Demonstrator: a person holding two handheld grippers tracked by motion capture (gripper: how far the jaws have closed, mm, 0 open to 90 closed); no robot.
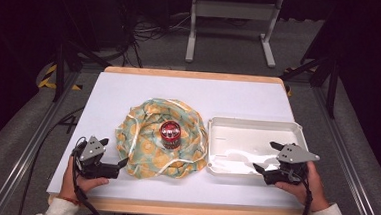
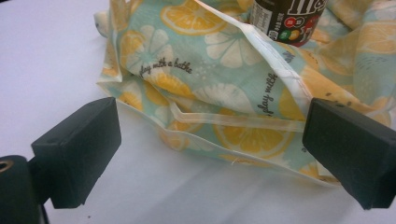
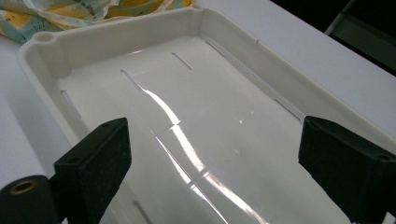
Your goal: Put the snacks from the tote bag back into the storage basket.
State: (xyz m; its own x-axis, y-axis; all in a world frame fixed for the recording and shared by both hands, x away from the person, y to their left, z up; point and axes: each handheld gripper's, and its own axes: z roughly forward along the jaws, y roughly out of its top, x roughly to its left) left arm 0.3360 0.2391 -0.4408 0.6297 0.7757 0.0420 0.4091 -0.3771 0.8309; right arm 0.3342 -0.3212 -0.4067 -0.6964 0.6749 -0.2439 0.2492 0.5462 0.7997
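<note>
So my left tool (image 1: 113,153) sits wide open, empty, near the lemon-print cloth (image 1: 146,145); right tool (image 1: 268,156) gapes empty over the white tray (image 1: 217,126).

Metal stand (image 1: 232,25), floor cables (image 1: 148,32)

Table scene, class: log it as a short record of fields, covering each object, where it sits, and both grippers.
Cloth: lemon-print cloth, crumpled at table centre
Jar: red-lidded candy jar, upright on the cloth
Tray: white tray, empty, right of the cloth
Left gripper: open, beside the cloth edge
Right gripper: open, over the tray
</note>
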